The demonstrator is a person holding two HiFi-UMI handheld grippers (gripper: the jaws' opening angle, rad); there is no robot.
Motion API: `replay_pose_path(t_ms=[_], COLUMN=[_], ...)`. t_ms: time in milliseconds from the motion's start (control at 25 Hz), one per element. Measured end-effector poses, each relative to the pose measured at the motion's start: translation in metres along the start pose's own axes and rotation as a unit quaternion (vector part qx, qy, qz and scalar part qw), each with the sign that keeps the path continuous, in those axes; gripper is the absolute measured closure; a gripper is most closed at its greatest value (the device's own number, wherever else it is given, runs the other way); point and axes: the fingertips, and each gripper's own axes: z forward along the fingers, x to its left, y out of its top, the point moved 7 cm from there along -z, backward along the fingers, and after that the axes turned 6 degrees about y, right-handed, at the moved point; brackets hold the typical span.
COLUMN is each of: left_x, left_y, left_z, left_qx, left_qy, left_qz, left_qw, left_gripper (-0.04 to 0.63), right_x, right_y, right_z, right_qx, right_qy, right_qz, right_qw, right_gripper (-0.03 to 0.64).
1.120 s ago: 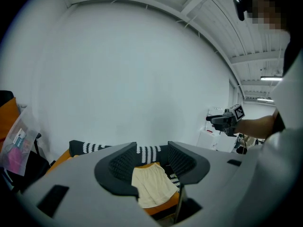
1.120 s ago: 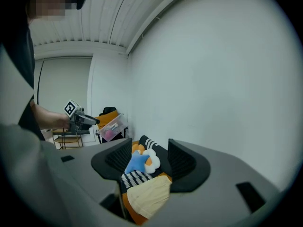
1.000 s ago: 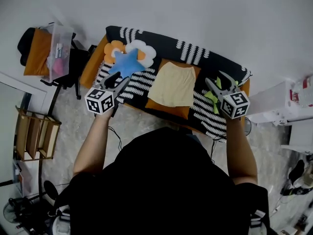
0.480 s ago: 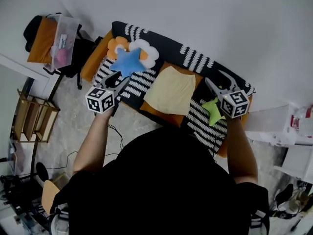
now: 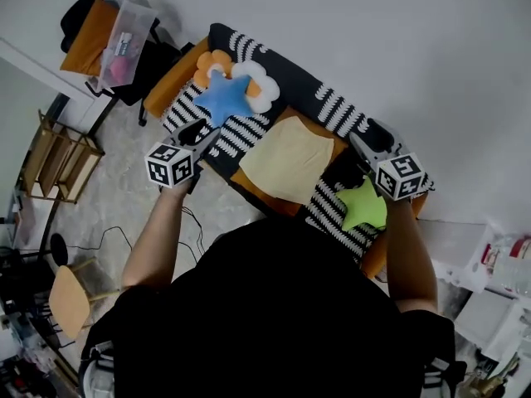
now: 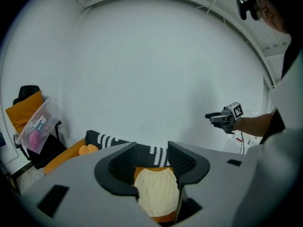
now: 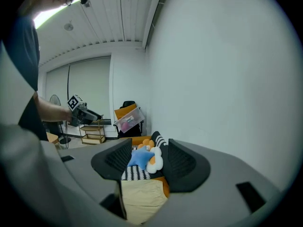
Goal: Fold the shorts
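Pale yellow shorts lie spread flat on an orange cushion in the middle of a sofa; they also show in the left gripper view and the right gripper view. My left gripper hovers left of the shorts, over the sofa's front edge, open and empty. On the other side, my right gripper is held in the air near the sofa's right end, also open with nothing between its jaws. Neither touches the shorts.
A blue star pillow and a white-and-orange flower pillow lie at the sofa's left end; a green star pillow lies by the right gripper. A chair with an orange cloth and a clear box stands left, plus a wooden rack.
The head view has swung, so the sofa now runs more slantwise. Both grippers have shifted level over the sofa, the right one more, and the green star pillow now shows below it. Jaws unchanged.
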Motion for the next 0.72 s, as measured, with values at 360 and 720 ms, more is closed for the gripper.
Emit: replay_pose_path(t_ms=[360,720], left_x=[-0.009,0.02], left_y=[-0.014,-0.051], left_z=[0.004,-0.003], left_qx=[0.002,0.031], left_qy=[0.058,0.093], left_qz=[-0.022,-0.05], left_qw=[0.9981,0.994], left_gripper=[0.373,0.373], right_x=[-0.047,-0.06], right_y=[-0.01,-0.03], right_z=[0.037,0.105], right_qx=[0.013,0.074], right_qy=[0.058,0.111], right_qz=[-0.019,-0.055], right_qw=[0.998,0.99], right_gripper=[0.37,0.37])
